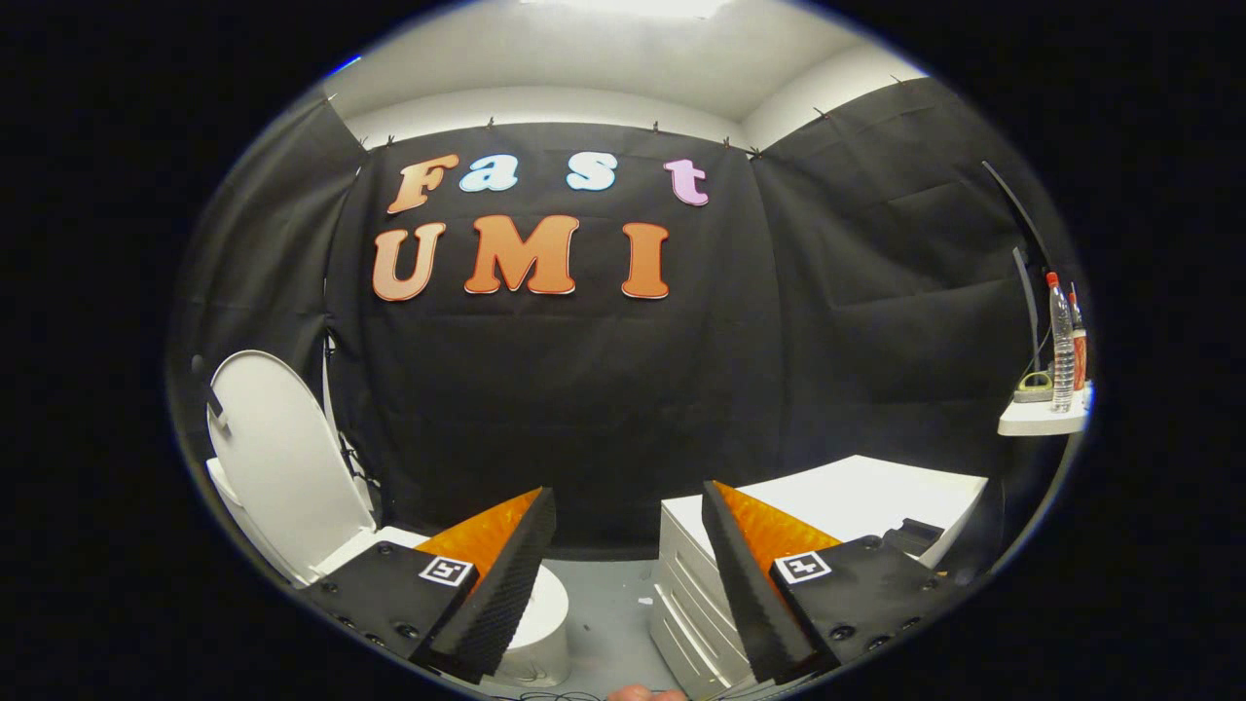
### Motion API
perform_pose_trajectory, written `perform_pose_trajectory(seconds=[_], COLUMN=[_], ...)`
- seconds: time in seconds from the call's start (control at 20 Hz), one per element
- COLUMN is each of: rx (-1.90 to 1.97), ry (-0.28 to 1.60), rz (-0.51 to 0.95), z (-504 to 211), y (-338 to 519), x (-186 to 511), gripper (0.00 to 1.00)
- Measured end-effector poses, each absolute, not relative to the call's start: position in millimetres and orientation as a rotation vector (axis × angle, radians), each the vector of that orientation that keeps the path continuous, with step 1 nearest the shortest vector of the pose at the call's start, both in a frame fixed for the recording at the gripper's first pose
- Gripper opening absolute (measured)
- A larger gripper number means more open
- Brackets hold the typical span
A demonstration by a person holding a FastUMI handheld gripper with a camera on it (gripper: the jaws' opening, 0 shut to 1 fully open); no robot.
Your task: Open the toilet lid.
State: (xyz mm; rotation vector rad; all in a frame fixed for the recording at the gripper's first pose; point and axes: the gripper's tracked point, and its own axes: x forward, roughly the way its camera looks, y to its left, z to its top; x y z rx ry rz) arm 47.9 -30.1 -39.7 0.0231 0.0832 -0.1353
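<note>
White plastic toilet lid (pixel 282 458) is standing upright against the black cloth wall (pixel 584 389), gripper (pixel 623 555) off to the lid's right, wide open, holding nothing.

— What is carried by the floor (pixel 608 608)?
— A toilet (pixel 545 623) and a white drawer cabinet (pixel 691 604), seen beyond the tool.
— And the shelf (pixel 1042 421)?
— Bottles (pixel 1061 341) are stood there.

Tongs (pixel 623 545) spread, empty; toilet lid (pixel 282 458) stands upright.
</note>
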Motion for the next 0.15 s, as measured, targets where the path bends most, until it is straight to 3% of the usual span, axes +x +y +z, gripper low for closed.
perform_pose_trajectory(seconds=[0.15], rx=[0.022], ry=[0.094], rz=[-0.120], z=[-44.6], y=[-23.2], x=[47.5], gripper=[0.97])
